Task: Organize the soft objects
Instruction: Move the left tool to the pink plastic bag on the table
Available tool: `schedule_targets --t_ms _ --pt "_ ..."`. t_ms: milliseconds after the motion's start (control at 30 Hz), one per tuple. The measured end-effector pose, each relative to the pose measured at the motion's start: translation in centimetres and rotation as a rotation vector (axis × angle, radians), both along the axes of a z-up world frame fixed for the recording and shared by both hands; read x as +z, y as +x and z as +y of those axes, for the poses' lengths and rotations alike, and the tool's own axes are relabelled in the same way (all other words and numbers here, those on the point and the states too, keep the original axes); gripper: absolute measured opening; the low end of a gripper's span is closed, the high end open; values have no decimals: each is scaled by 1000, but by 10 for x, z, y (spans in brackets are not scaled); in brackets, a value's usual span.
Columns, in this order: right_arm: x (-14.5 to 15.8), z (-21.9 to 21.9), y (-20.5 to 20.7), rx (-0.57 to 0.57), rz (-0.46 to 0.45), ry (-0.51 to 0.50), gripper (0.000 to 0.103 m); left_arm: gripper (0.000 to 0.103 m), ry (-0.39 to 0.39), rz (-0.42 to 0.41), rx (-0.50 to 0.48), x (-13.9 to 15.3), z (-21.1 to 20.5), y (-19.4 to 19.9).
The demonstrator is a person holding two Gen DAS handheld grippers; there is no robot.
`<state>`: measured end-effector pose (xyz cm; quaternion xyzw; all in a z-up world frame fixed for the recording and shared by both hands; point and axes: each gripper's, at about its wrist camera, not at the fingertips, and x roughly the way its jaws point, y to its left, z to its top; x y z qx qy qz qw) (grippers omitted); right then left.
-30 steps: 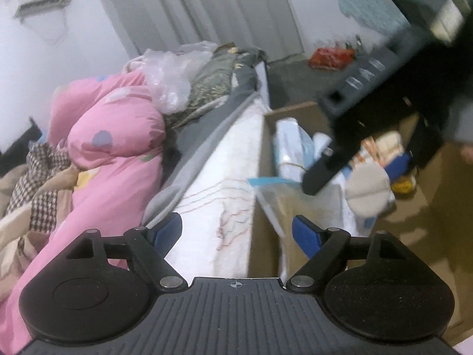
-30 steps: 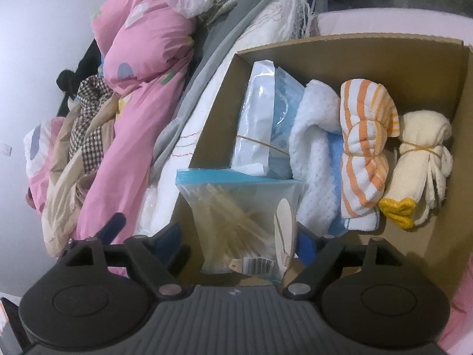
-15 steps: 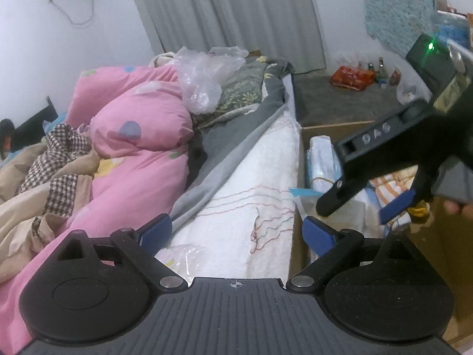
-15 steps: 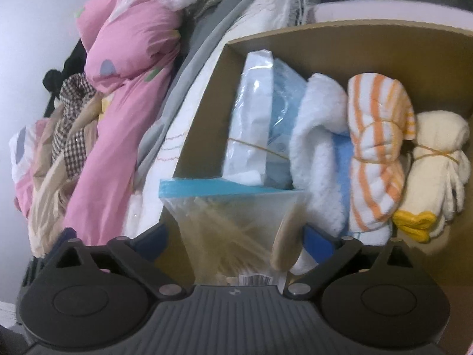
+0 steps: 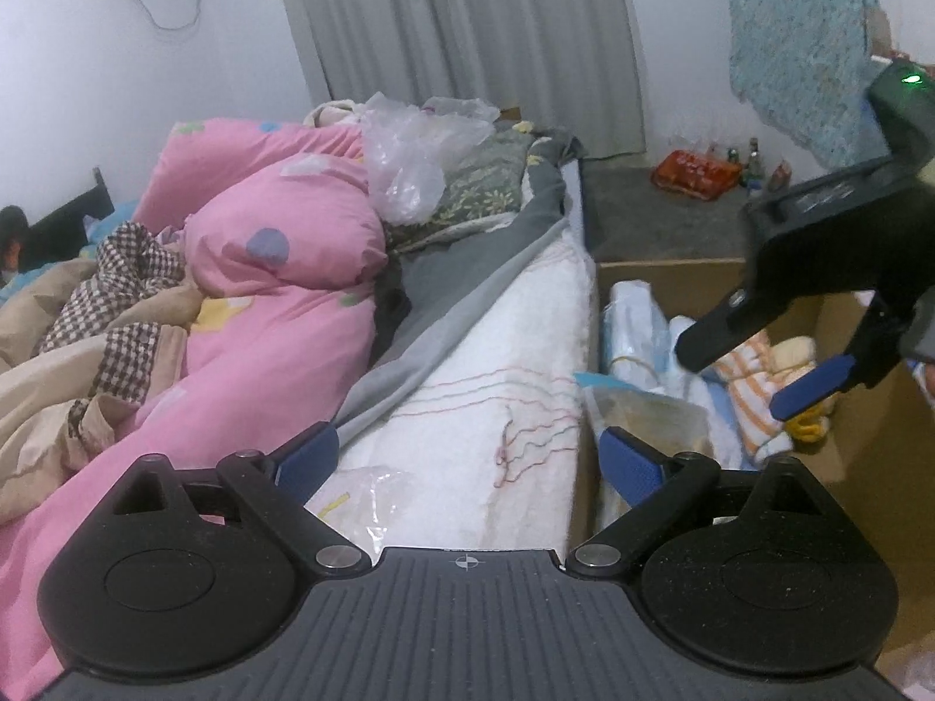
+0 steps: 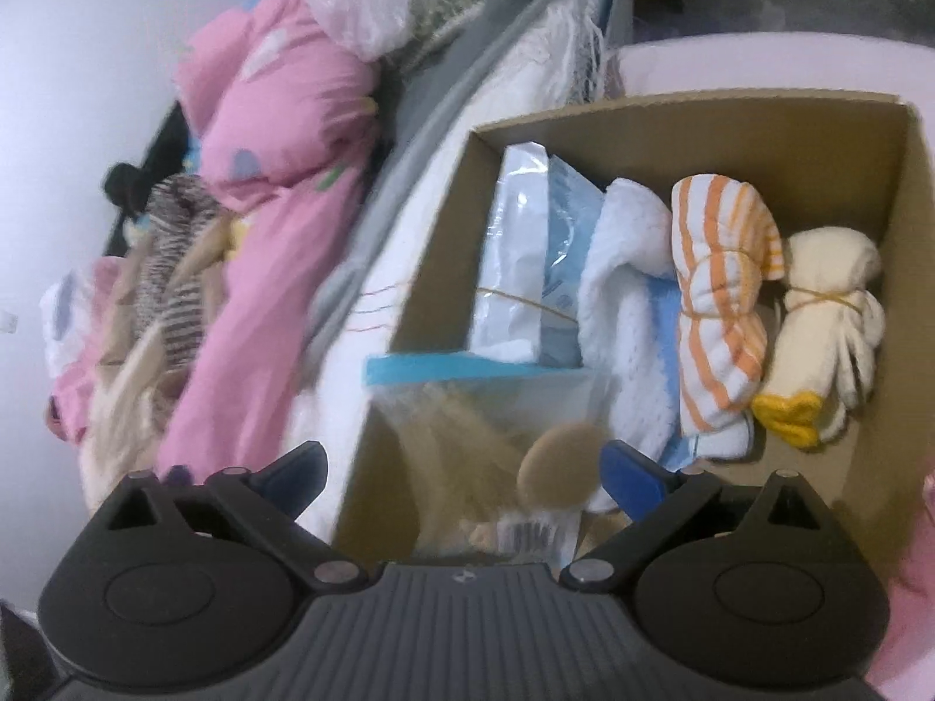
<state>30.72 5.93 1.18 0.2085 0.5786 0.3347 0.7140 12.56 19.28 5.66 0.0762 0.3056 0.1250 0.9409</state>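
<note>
A cardboard box [image 6: 730, 117] beside the bed holds a zip bag with a blue strip [image 6: 485, 409], a beige round pad [image 6: 561, 461], white plastic packets [image 6: 514, 269], a white towel [image 6: 625, 304], an orange-striped roll [image 6: 719, 292] and a cream bundle [image 6: 824, 304]. My right gripper [image 6: 461, 461] is open and empty above the zip bag. In the left wrist view it [image 5: 754, 356] hangs over the box [image 5: 672, 274]. My left gripper [image 5: 467, 455] is open and empty over the white bed cover [image 5: 502, 374], just above a clear plastic bag [image 5: 368, 496].
A pink duvet [image 5: 280, 257], a checked cloth [image 5: 117, 292], a crumpled clear bag [image 5: 415, 152] and a grey blanket [image 5: 456, 292] lie on the bed. Grey curtains [image 5: 467, 29] hang behind. A red packet and bottles [image 5: 701, 169] sit on the far grey floor.
My right gripper has risen off the box with the round pad left in it. My left gripper has tilted up and drawn back over the bed edge.
</note>
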Motion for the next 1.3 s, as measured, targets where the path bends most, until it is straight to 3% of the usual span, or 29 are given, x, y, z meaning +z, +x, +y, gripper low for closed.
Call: schedule_targets --t_ms 200,400,567,767,967,1067,1300 --pt "42 -57 -39 -3 -58 149 101 99 -60 -40 -84 21 -22 -18" --pt "92 -127 -97 -21 -151 322 101 103 -135 -68 -229 41 -58 -37" --pt "108 -187 -138 -76 -260 360 101 103 -193 -29 -347 47 -88 -40" --pt "74 -240 -149 -213 -246 289 101 103 -269 42 -462 37 -122 -28" --pt "15 -278 -141 -337 -194 247 100 103 -197 94 -589 22 -170 -10" --pt "-11 -290 -136 -366 -162 276 100 103 -149 121 -635 12 -194 3" --pt "-48 -313 -131 -396 -138 326 100 98 -95 324 -622 -15 -233 49"
